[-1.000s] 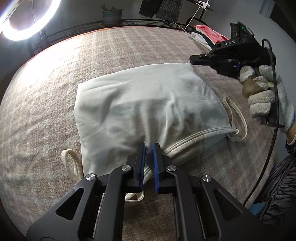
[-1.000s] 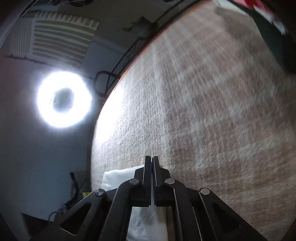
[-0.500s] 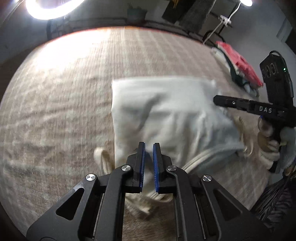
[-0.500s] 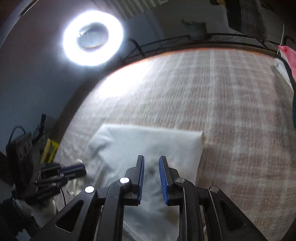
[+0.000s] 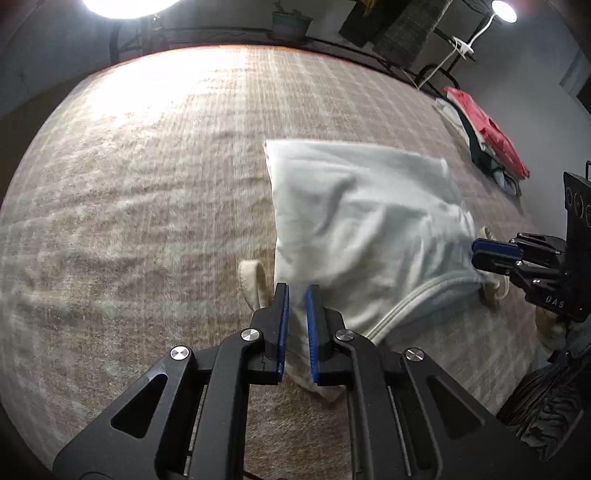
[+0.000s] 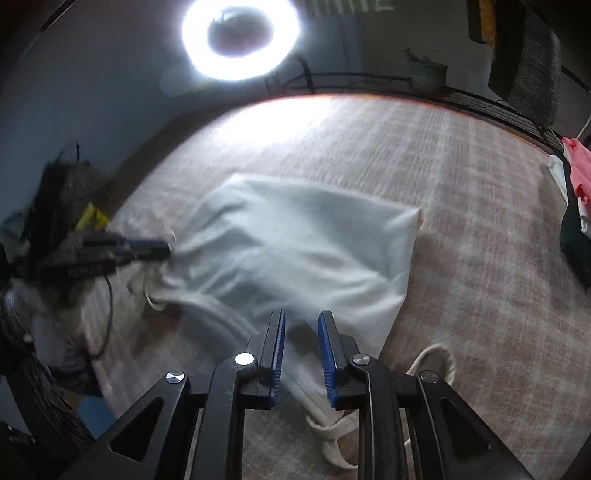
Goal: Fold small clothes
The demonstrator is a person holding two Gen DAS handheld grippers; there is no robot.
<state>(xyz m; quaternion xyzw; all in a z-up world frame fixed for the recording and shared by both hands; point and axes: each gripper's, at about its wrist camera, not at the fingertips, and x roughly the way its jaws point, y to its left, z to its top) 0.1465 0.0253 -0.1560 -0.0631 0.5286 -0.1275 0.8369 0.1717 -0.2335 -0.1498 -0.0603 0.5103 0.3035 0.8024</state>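
A white sleeveless top (image 5: 369, 221) lies folded on the plaid table cover (image 5: 147, 184), its neckline trim and straps toward me. My left gripper (image 5: 297, 291) is shut on the near left edge of the top, beside a loose strap (image 5: 253, 277). The right wrist view shows the left gripper (image 6: 166, 247) at the left, the cloth (image 6: 295, 240) drawn to a point at its tip. My right gripper (image 6: 302, 317) stands a little open over the near right edge, with cloth showing between its fingers but not pinched. The left wrist view has the right gripper (image 5: 474, 251) at the top's right shoulder.
A pile of red, white and dark clothes (image 5: 487, 147) lies at the table's far right edge. A ring light (image 6: 240, 37) and a potted plant (image 5: 290, 22) stand behind the table. A gloved hand (image 5: 546, 321) holds the right gripper.
The right gripper, shut at the top's far corner, rolled and swung round to the strap end, and its jaws came apart. The left gripper shifted sideways, still on the cloth edge.
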